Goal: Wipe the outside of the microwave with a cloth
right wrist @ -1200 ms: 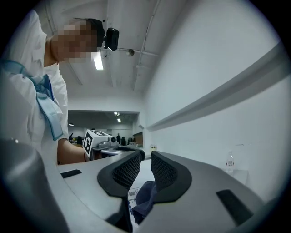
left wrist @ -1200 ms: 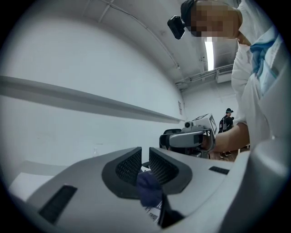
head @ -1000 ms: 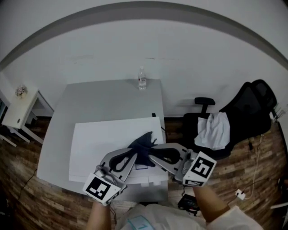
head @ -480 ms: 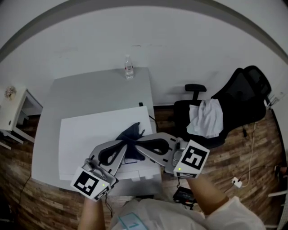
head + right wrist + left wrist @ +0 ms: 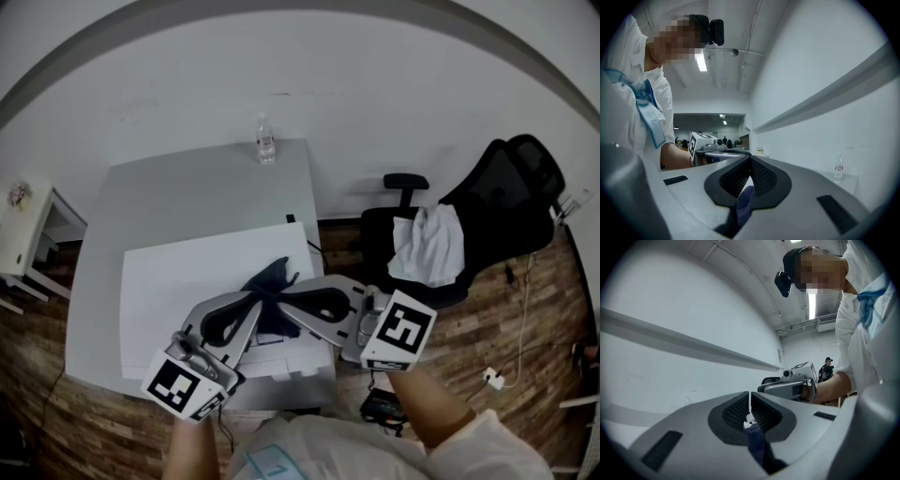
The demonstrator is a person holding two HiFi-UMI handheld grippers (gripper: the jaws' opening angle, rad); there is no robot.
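The white microwave (image 5: 169,281) stands on a grey table (image 5: 187,197), and I see its top from above. A dark blue cloth (image 5: 273,276) lies bunched on that top near the right edge. My left gripper (image 5: 257,300) comes in from the lower left and is shut on one part of the cloth (image 5: 759,446). From the lower right, my right gripper (image 5: 281,302) is shut on another part of the cloth (image 5: 745,204). The two sets of fingertips nearly meet. Each gripper view shows the other gripper (image 5: 787,387) (image 5: 705,143) opposite.
A clear water bottle (image 5: 266,145) stands at the table's far edge by the white wall. A black office chair (image 5: 487,206) with a white cloth (image 5: 427,246) draped over it stands on the right. A small white side table (image 5: 23,234) is at the left.
The head view has shifted, so the table and microwave sit further left and higher in the picture. Both grippers stay together at the cloth on the microwave top.
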